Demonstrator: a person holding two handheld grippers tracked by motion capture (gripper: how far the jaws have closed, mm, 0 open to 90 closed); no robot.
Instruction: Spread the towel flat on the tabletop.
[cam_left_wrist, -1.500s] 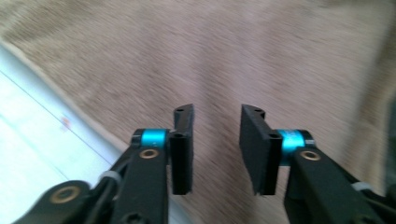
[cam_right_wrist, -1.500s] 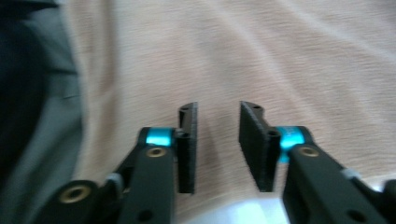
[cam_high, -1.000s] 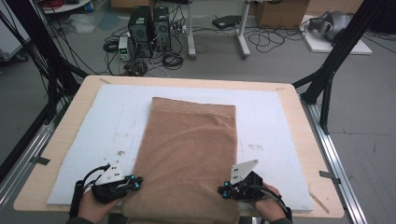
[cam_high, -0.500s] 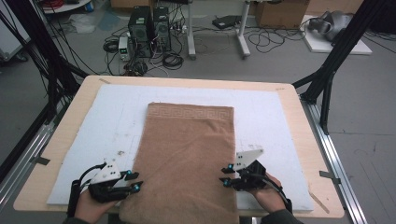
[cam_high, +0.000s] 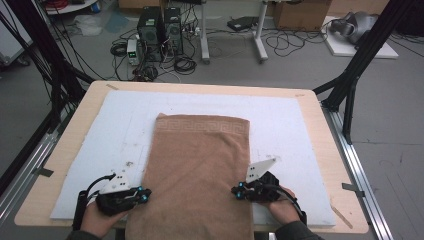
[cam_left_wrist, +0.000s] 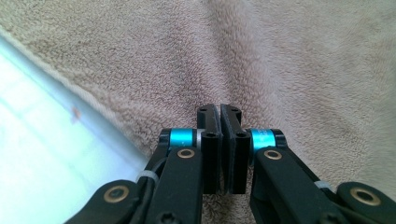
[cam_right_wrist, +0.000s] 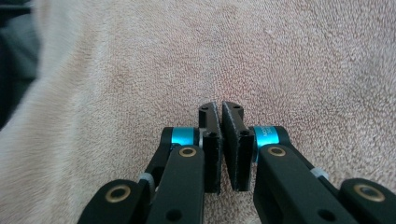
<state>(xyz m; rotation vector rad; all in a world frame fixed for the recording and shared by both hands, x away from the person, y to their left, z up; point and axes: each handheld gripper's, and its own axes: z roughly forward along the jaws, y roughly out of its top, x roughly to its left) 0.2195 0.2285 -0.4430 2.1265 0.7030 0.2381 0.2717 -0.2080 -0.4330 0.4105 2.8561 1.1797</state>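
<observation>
The brown towel (cam_high: 197, 170) was spread lengthwise on the white mat (cam_high: 300, 125), its near end draped over the table (cam_high: 320, 115) edge. The left gripper (cam_high: 141, 194) was placed at its left edge and the right gripper (cam_high: 236, 191) at its right. Both pairs of jaws, having just been closing, were pressed together; whether cloth was pinched could not be told.

I see both tongs closed again after a brief opening: left tongs (cam_high: 144, 193) and right tongs (cam_high: 236, 191) sit at the towel's (cam_high: 200, 165) side edges, whose near part looks narrower and straighter now.
</observation>
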